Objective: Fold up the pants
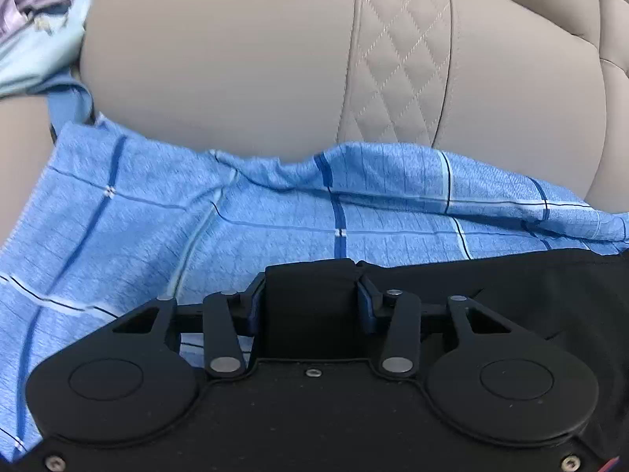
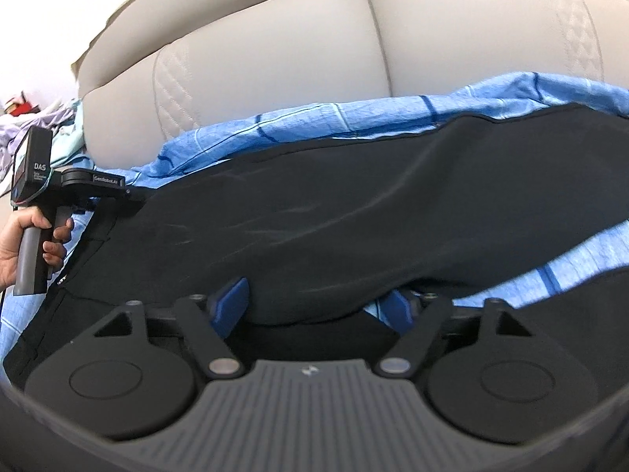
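Black pants lie stretched across a blue checked sheet on a beige sofa seat. My left gripper is shut on a bunched corner of the black pants, which spread off to its right. In the right wrist view the left gripper pinches the pants' far left end, with a hand on its handle. My right gripper has its blue pads wide apart around a raised fold of the pants; the fabric lies between the jaws.
The beige quilted sofa backrest rises right behind the sheet. A pile of pale clothes lies at the far left, also seen in the right wrist view.
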`<state>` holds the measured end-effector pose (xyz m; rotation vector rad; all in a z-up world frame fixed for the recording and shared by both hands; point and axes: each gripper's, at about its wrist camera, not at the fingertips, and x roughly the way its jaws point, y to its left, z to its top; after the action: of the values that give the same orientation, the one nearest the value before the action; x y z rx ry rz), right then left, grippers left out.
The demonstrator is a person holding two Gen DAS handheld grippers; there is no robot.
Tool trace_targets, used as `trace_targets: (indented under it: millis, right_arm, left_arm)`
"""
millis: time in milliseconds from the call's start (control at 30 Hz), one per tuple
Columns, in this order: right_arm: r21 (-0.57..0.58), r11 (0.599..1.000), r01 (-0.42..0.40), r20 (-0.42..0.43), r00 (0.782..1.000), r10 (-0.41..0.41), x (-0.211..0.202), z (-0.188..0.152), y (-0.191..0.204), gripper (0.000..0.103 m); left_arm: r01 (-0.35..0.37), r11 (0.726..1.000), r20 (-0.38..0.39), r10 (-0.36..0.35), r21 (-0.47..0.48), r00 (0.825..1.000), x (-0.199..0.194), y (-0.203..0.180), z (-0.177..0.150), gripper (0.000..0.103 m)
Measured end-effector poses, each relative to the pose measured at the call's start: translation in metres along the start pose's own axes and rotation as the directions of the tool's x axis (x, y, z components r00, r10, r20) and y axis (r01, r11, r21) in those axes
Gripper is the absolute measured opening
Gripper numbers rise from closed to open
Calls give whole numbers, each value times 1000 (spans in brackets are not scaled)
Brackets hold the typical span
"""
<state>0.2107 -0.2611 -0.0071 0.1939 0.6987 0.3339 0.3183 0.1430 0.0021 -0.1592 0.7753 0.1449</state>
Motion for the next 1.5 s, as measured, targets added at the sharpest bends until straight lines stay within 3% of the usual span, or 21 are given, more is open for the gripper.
trace_targets:
  millis: [67,133,200,333,500,600,700,767,833,867,933,1200,1333,1433,1500]
  right_arm:
    - [-12,1000,-1,9,1000,1,1,1,4,51]
    - [10,1000,-18,15,1000,18,3,4,5,15]
    - [47,995,-84,5,996,84,9,8,7,13]
    - [-35,996,-87,23,996,88,26,16,38,13]
    - [-92,987,-135,46,989,139,54,41,84,10]
    - [-112,982,-150,17,988,153,78,50,106,10]
    - [-96,985,-142,-29,990,140,100,47,115,12]
    - [-96,987,-129,-24,992,127,97,43,116,21]
    - [-89,987,-130,-10,991,130,81,39,111,45]
    - [-95,988,-125,-1,992,125,73,37,108,48]
    - [-102,990,-94,32,995,98,49,33,99,60]
    - [-77,988,134,75,989,-128,-46,-9,25,75]
    - [10,957,291,74,954,-291,-90,-37,-23,79]
    - [114,896,429,67,896,-438,-120,-55,-65,79]
    - [193,845,499,55,854,-517,-136,-64,-98,79]
  left_arm:
    - [-13,1000,24,13,-19,1000,-5,3,3,37]
    - [-17,999,44,18,-38,999,-11,9,9,37]
    - [-43,999,74,45,-26,996,-17,13,17,37]
    - [-129,992,100,129,-9,987,-20,28,36,37]
    - [-213,975,80,217,-57,973,-8,63,59,37]
    - [-260,964,68,263,-49,962,0,80,65,37]
    - [-262,964,30,264,-48,964,7,87,62,44]
    - [-260,964,28,261,-54,965,0,86,57,53]
    - [-268,963,36,269,-38,962,-12,82,51,60]
    - [-273,962,44,274,-28,961,-21,79,46,70]
    - [-265,964,72,264,-1,962,-45,72,33,79]
    - [-239,964,154,220,116,963,-152,41,-56,94]
    - [-269,953,155,247,139,957,-189,22,-115,95]
    - [-290,950,128,276,118,953,-196,19,-143,101]
    - [-304,946,57,299,115,952,-185,20,-153,100]
